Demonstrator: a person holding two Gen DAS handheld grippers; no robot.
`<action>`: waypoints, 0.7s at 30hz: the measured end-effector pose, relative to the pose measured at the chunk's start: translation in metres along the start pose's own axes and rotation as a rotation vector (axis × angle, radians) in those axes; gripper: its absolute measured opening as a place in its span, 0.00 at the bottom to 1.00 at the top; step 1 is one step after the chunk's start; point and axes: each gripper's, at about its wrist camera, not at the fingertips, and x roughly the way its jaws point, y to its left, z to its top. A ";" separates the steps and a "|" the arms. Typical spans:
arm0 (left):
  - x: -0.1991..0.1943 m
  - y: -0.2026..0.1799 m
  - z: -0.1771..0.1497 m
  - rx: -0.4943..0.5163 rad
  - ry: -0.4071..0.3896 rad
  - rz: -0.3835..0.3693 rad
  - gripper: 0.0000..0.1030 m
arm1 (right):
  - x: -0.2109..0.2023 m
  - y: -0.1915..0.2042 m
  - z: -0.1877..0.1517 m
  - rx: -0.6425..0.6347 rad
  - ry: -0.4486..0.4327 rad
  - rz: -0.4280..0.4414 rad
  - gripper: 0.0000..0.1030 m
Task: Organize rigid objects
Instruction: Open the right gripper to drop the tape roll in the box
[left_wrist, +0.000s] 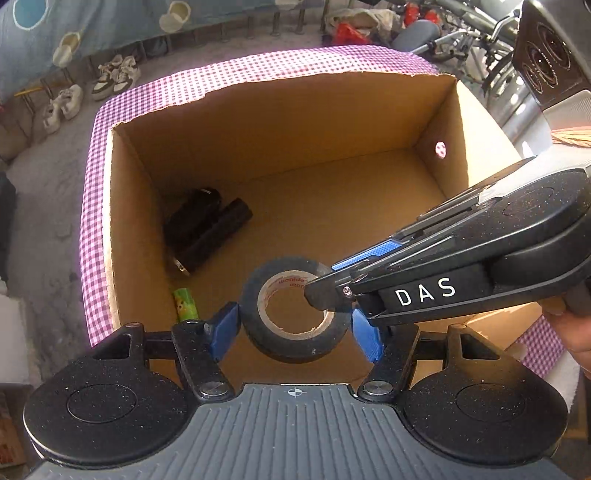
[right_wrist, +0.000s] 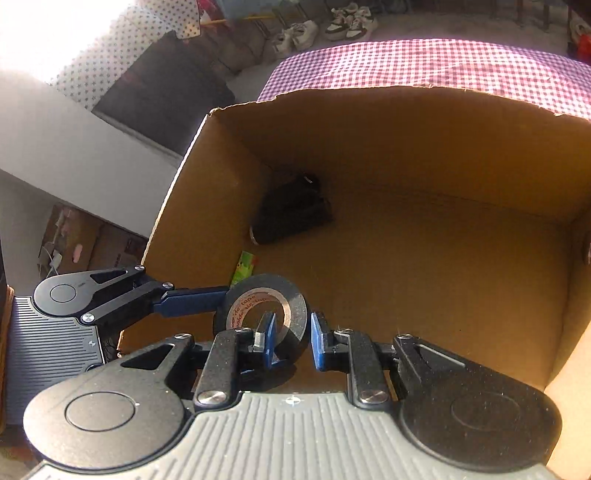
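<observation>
A black tape roll (left_wrist: 258, 291) (right_wrist: 295, 295) with a pale printed core hangs over the near part of an open cardboard box (left_wrist: 258, 92) (right_wrist: 369, 96). My left gripper (left_wrist: 295, 332) is shut across the roll's outer sides, a blue pad (left_wrist: 225, 328) on each side. My right gripper (left_wrist: 328, 280) (right_wrist: 293, 341) reaches in from the right. One of its fingers is inside the roll's hole and the other outside, shut on the roll's wall. In the right wrist view the left gripper's blue finger (right_wrist: 192, 302) touches the roll's left side.
On the box floor at the left lie dark cylindrical objects (left_wrist: 207, 229) (right_wrist: 291, 214) and a small green tube (left_wrist: 186, 304) (right_wrist: 245, 269). The box stands on a purple checked cloth (left_wrist: 221, 77) (right_wrist: 443, 62). Shoes (left_wrist: 114, 75) (right_wrist: 351, 22) sit on the floor beyond.
</observation>
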 end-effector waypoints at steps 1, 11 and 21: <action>0.002 -0.001 0.000 0.006 0.009 0.004 0.64 | 0.004 -0.002 0.001 0.009 0.015 0.003 0.22; -0.007 -0.001 0.003 0.020 0.022 -0.006 0.70 | 0.026 -0.007 -0.010 0.064 0.114 0.084 0.21; -0.072 -0.018 -0.020 0.012 -0.167 -0.042 0.80 | -0.055 0.006 -0.033 0.025 -0.072 0.147 0.22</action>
